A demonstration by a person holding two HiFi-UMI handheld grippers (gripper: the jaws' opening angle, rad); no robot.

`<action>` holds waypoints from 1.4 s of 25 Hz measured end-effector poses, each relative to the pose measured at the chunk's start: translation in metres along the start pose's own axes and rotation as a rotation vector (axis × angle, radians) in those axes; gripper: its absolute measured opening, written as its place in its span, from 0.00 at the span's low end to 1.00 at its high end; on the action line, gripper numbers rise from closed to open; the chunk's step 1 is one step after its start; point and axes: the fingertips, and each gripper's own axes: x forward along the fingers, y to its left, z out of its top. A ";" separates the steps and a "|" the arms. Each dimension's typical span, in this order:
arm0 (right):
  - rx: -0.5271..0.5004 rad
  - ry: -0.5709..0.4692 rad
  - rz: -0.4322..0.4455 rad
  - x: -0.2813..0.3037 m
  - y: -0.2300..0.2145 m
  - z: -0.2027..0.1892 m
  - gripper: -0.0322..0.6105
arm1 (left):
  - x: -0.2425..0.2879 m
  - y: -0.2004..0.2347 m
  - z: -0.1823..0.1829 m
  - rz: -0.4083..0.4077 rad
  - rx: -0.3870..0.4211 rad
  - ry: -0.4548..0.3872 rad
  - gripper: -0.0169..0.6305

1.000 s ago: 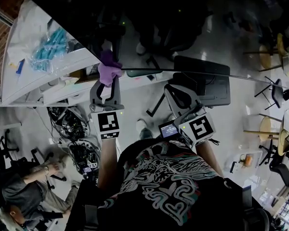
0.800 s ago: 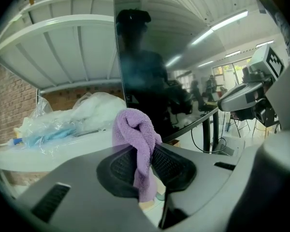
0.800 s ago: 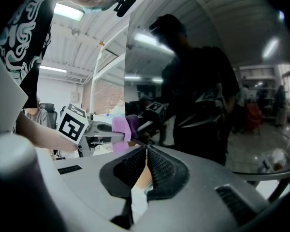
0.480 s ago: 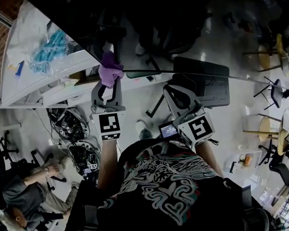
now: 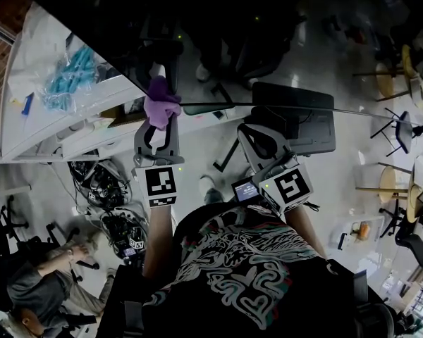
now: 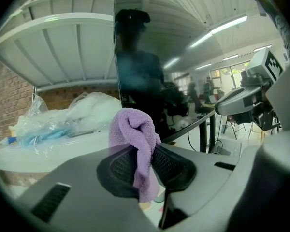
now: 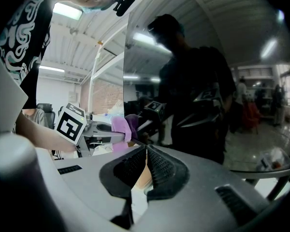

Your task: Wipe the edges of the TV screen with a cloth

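A purple cloth (image 5: 160,103) is pinched in my left gripper (image 5: 157,122), which is shut on it. The cloth sits against the dark glossy TV screen (image 5: 268,34) at its lower left corner. In the left gripper view the cloth (image 6: 135,134) bulges out from between the jaws, right beside the vertical left edge of the screen (image 6: 150,57). My right gripper (image 5: 252,131) is shut with nothing in it, just under the screen's bottom edge. In the right gripper view my right gripper (image 7: 146,151) points at the screen (image 7: 193,81), with the left gripper (image 7: 94,129) and the cloth (image 7: 121,126) off to its left.
A white shelf (image 5: 92,94) left of the TV carries a plastic bag of blue items (image 5: 70,69). Tangled cables (image 5: 106,182) lie on the floor below it. A person (image 5: 35,294) sits at the lower left. A black stand base (image 5: 299,129) lies under the screen.
Almost nothing differs: the left gripper with the cloth has shifted very slightly along the screen's corner. The right gripper has stayed in place.
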 end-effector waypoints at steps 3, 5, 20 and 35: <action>-0.006 0.047 0.003 0.000 0.000 -0.006 0.10 | 0.001 0.000 0.000 -0.004 -0.001 -0.002 0.16; -0.017 0.117 0.009 -0.002 0.000 -0.017 0.10 | 0.000 -0.001 0.001 -0.009 0.001 -0.003 0.16; 0.015 0.006 -0.018 -0.003 -0.005 -0.004 0.10 | 0.004 -0.010 0.006 -0.042 0.011 -0.005 0.16; 0.022 0.063 -0.041 -0.008 -0.010 -0.015 0.10 | 0.006 -0.017 0.010 -0.070 0.019 -0.010 0.16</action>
